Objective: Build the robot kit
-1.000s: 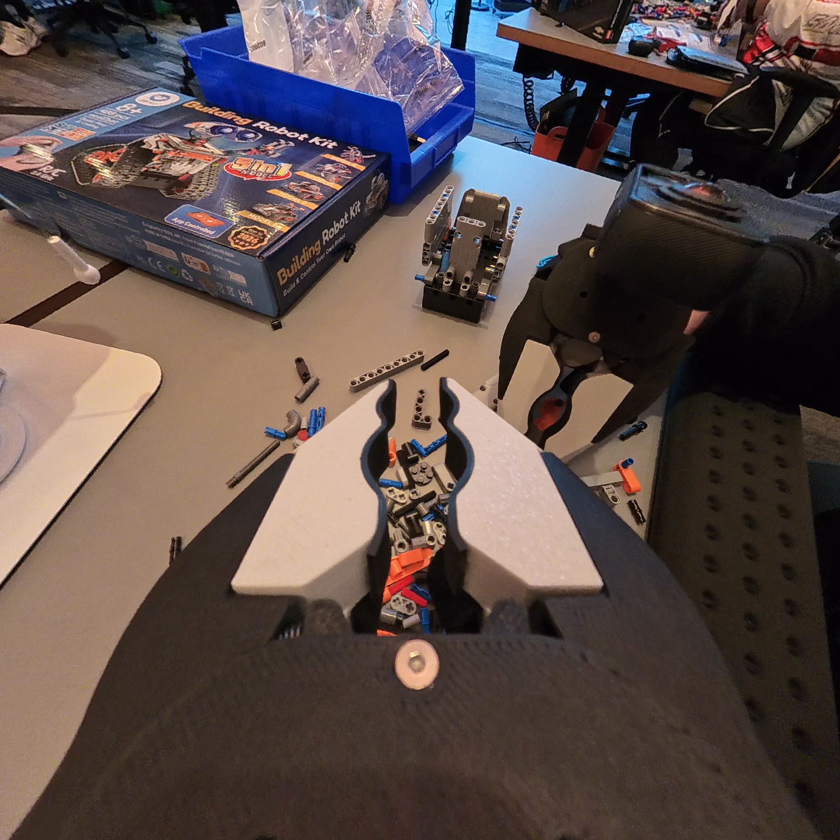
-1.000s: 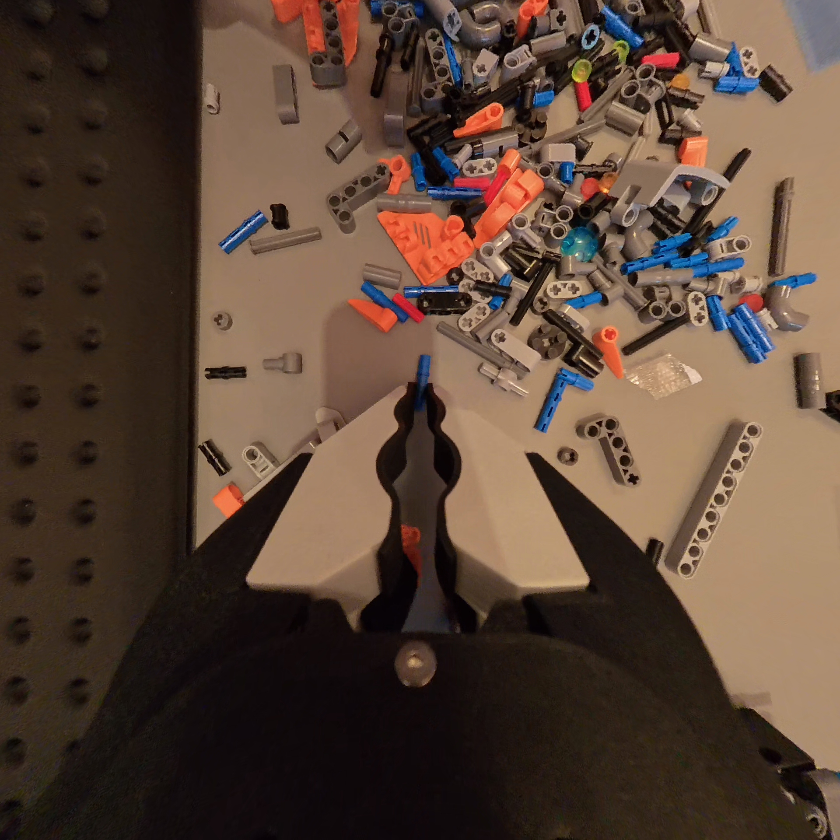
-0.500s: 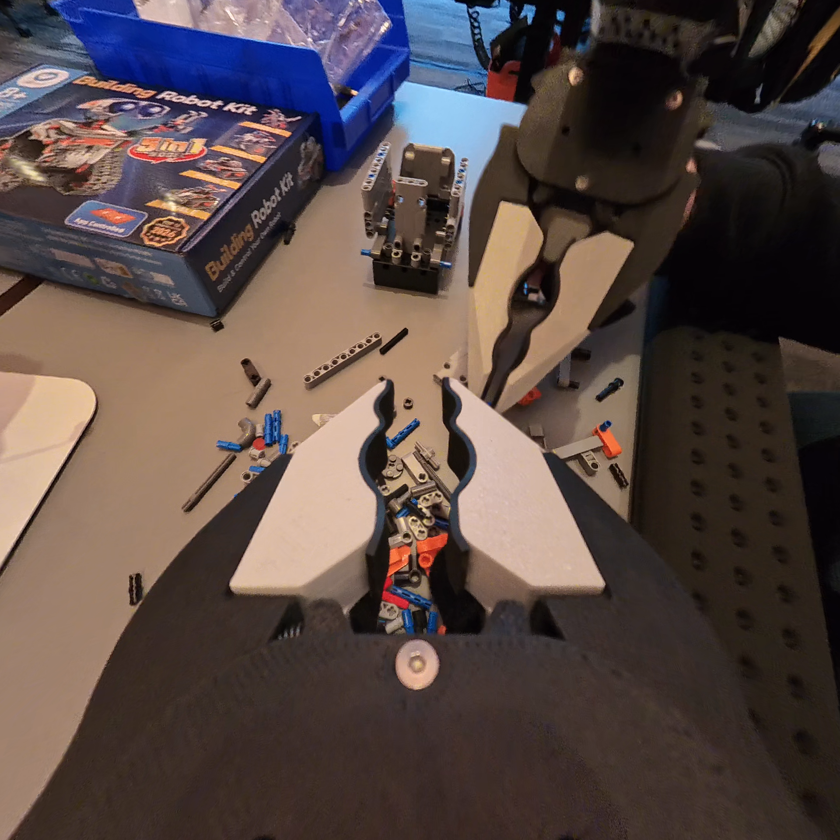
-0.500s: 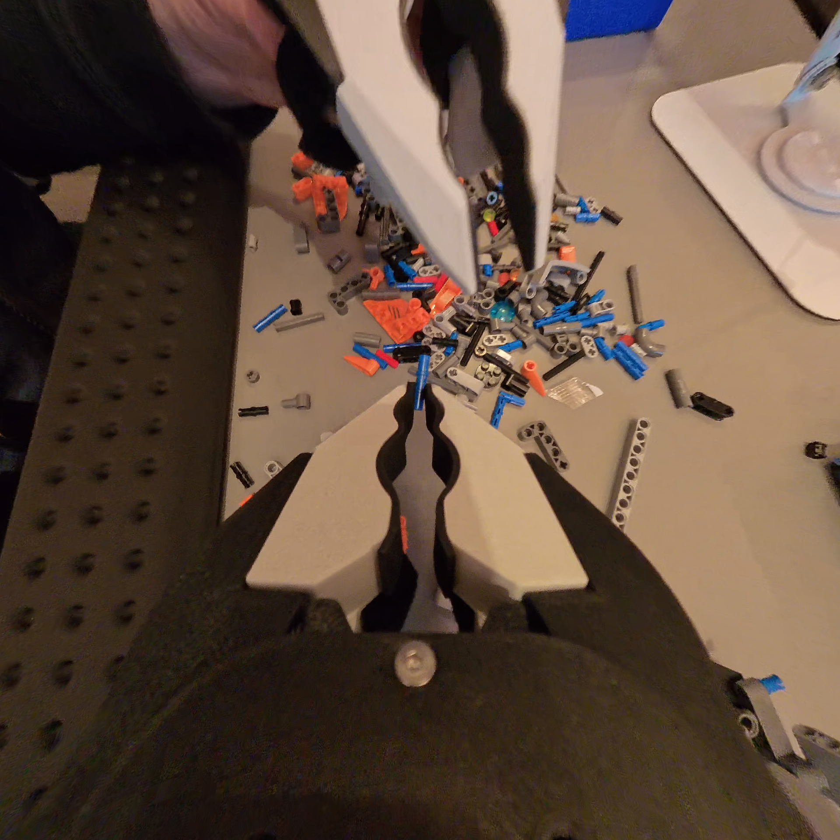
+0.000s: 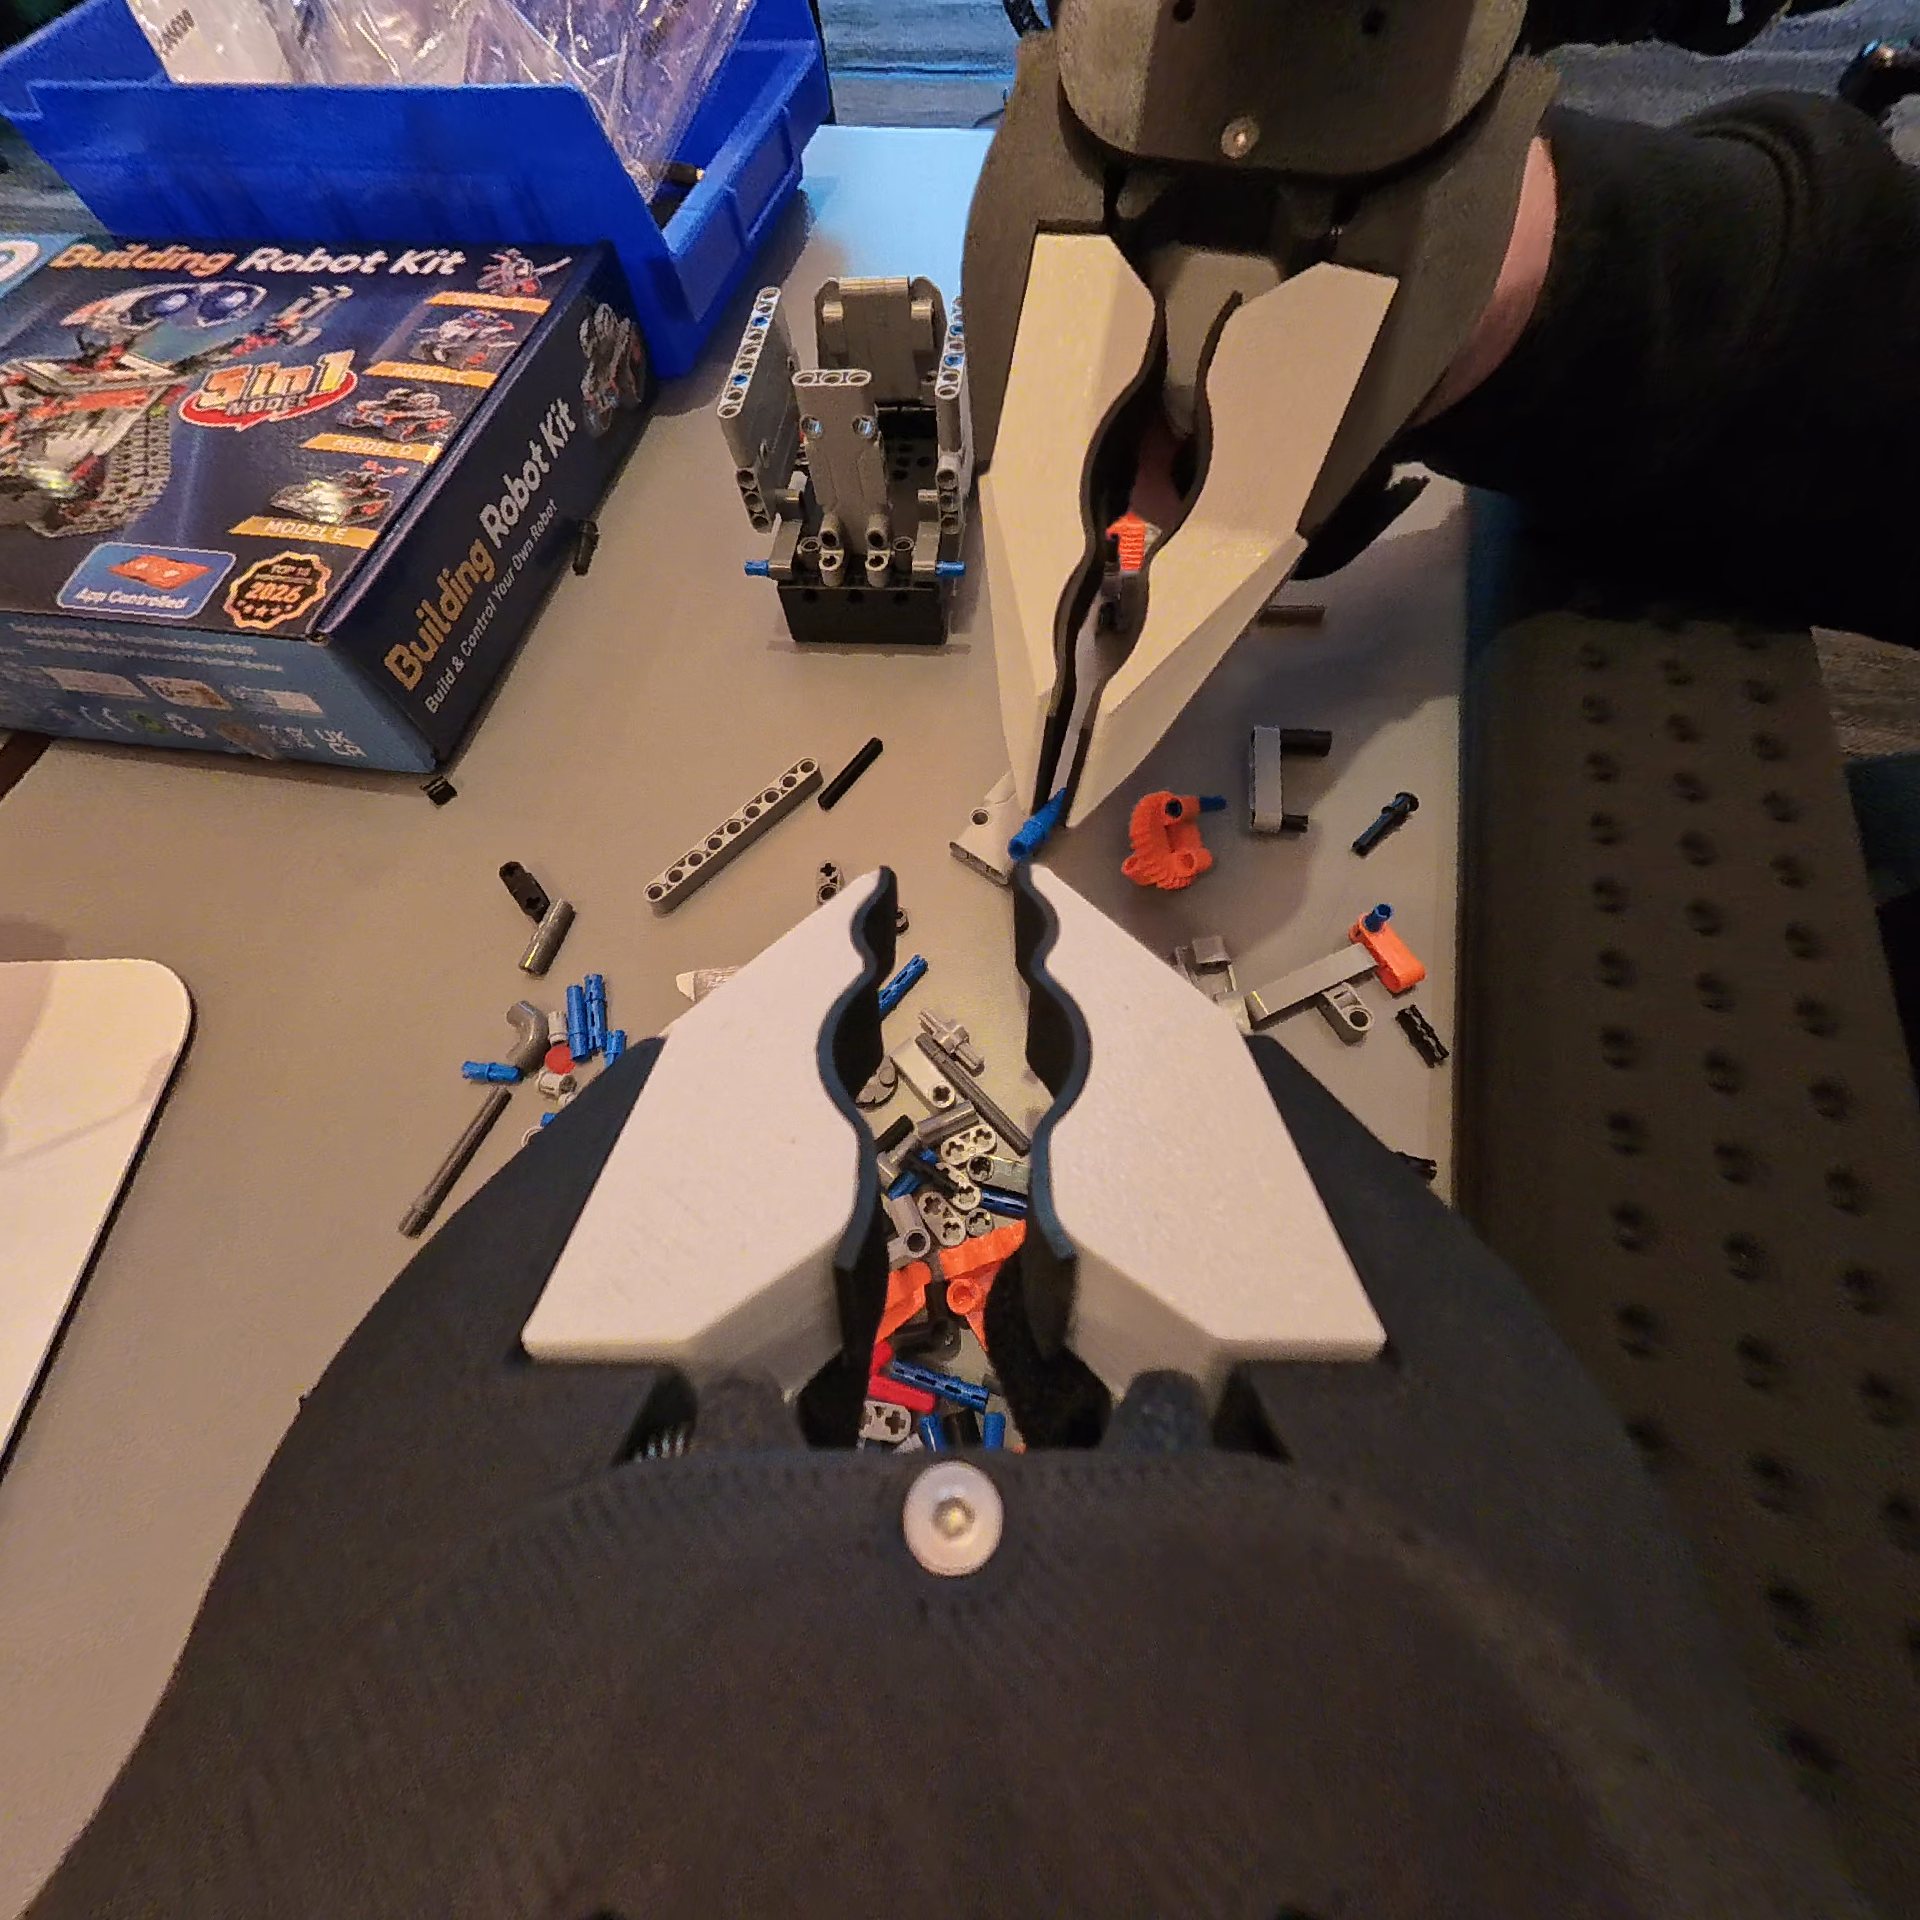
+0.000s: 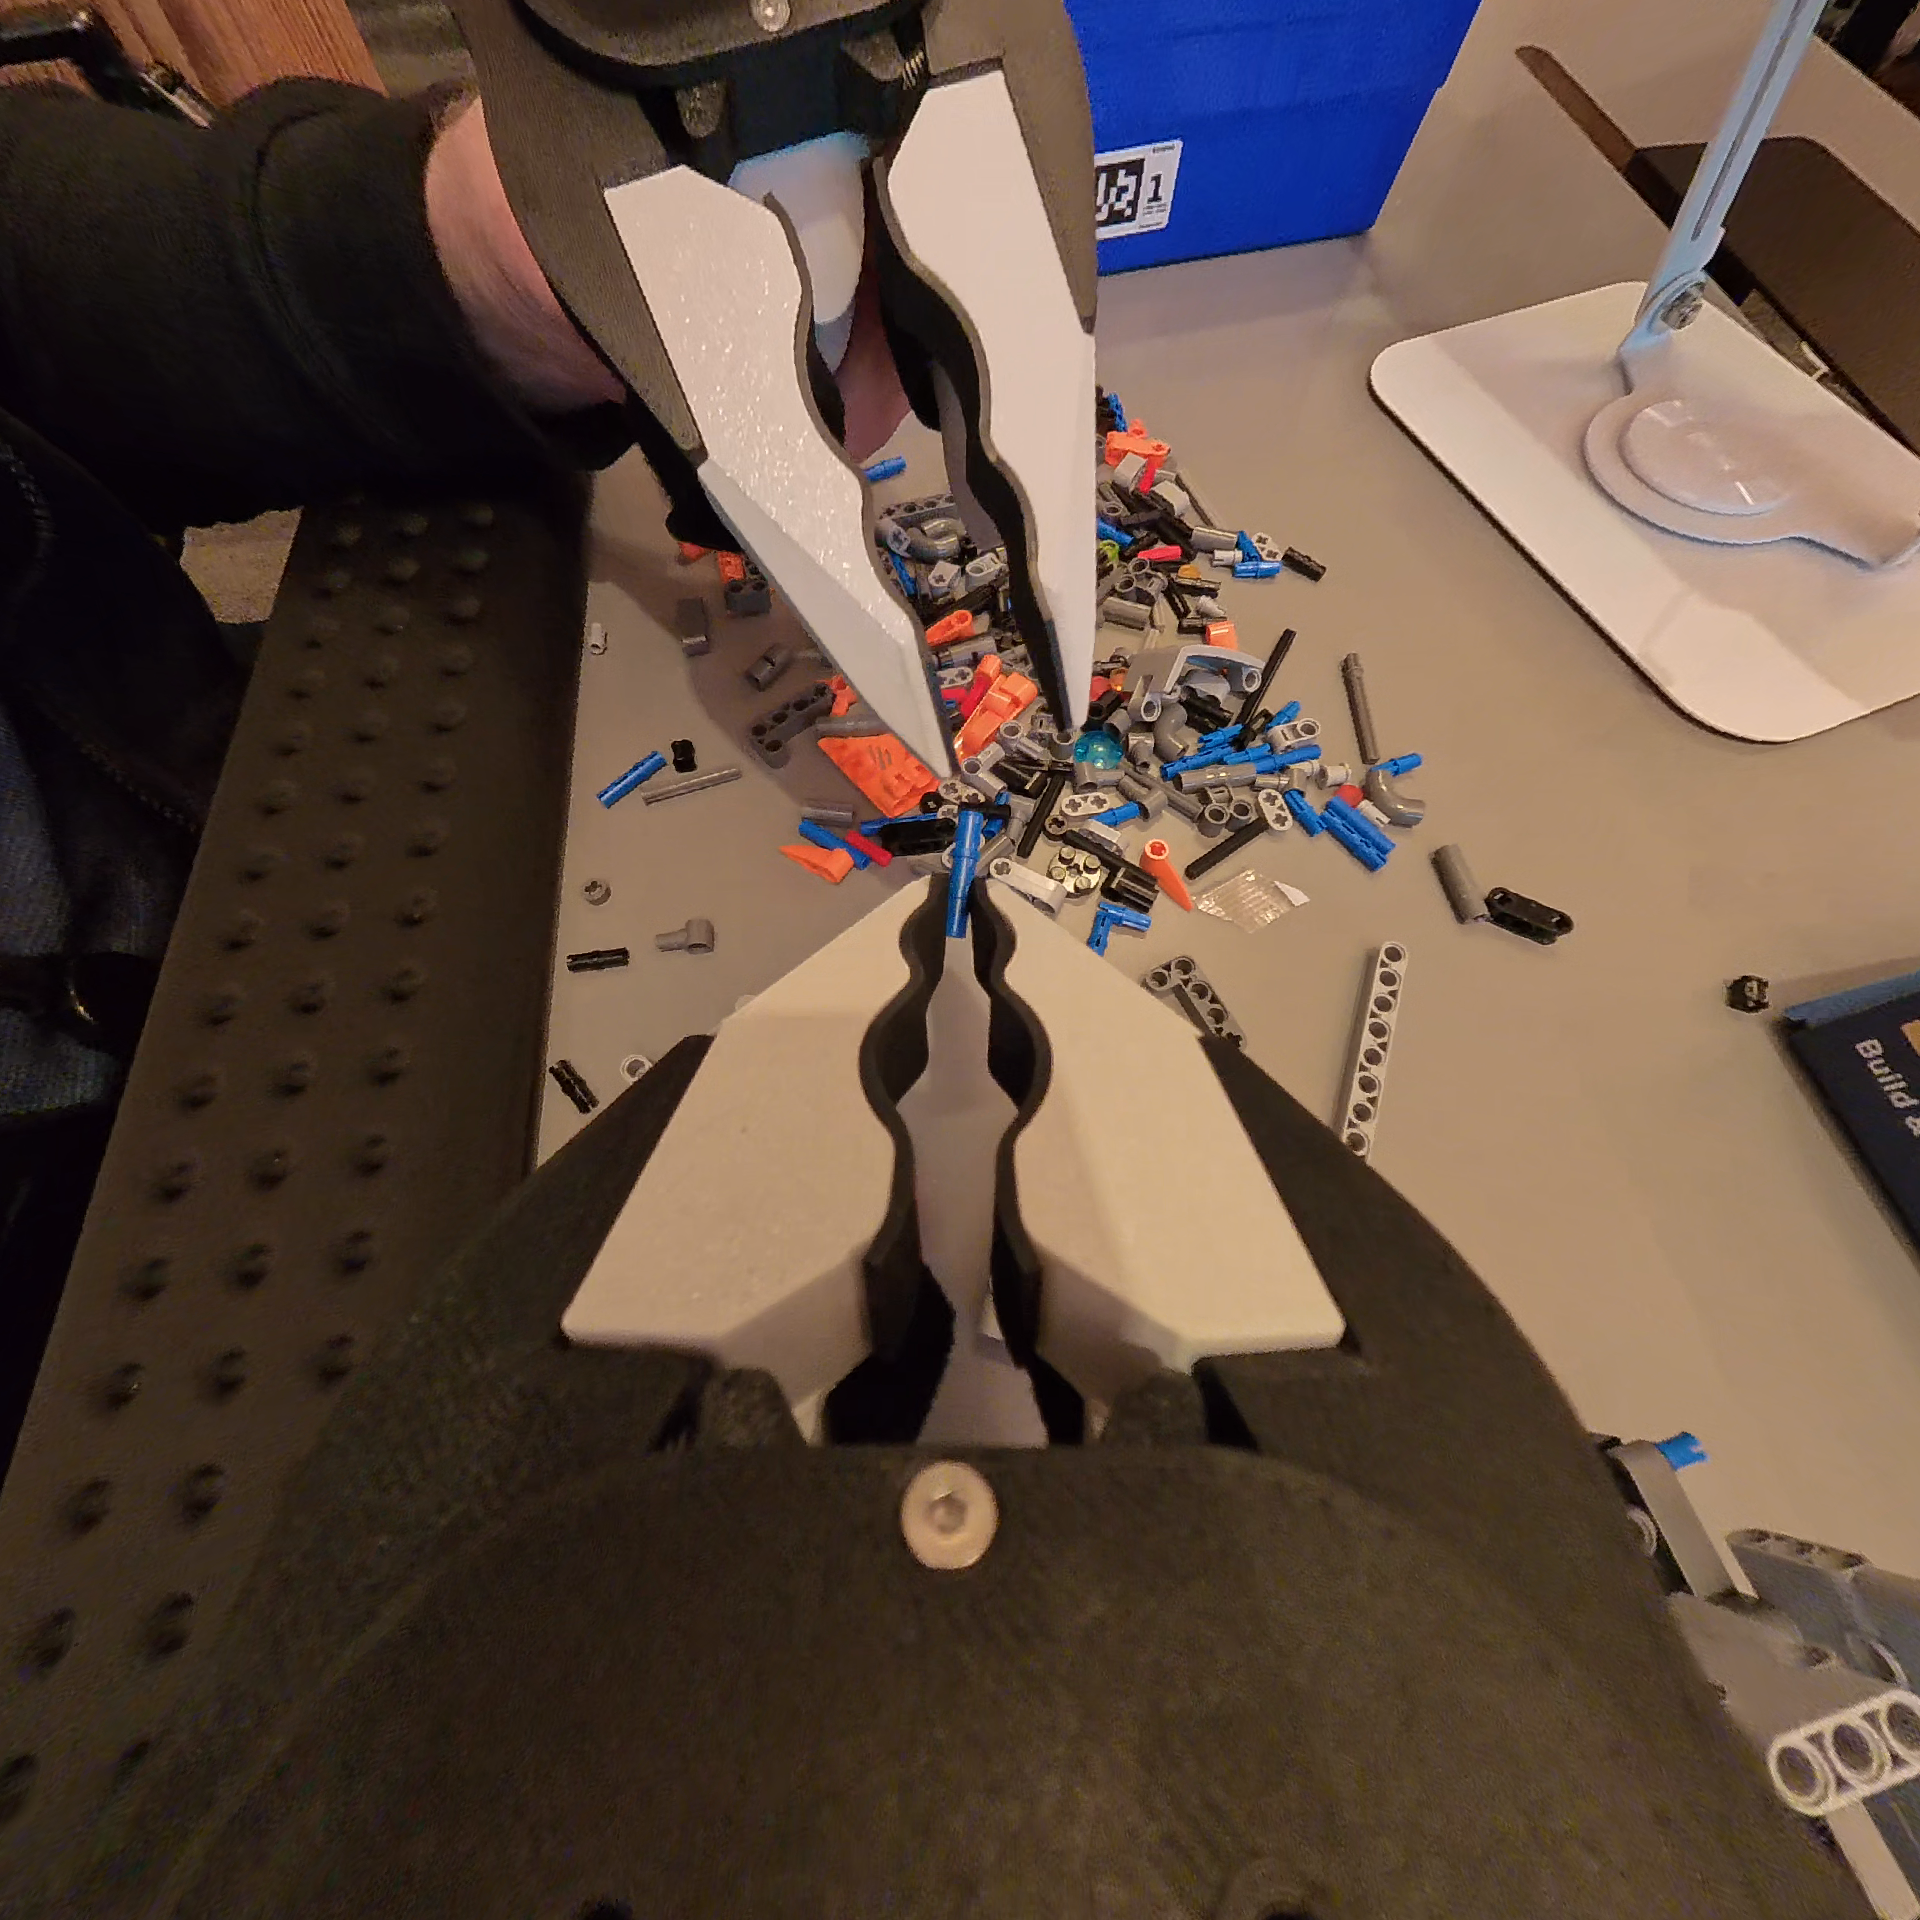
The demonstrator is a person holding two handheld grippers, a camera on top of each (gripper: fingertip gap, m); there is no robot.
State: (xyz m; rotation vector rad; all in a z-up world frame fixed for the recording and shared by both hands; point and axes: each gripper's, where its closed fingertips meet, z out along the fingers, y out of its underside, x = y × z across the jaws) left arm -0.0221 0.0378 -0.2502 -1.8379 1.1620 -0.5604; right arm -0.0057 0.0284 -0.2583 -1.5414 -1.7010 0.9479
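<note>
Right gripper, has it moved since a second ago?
Yes. The right gripper, shut on a blue pin, rose from the table and swung nearer the grey brick model.

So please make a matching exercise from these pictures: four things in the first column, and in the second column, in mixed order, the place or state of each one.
Things
1. blue pin
2. left gripper
3. blue bin
4. long grey beam

Place or state
A. open above the pile of small parts
B. lies flat and alone on the table
C. pinched at the tips of the right gripper
D. holds clear plastic bags

Pairs: 1-C, 2-A, 3-D, 4-B
</note>
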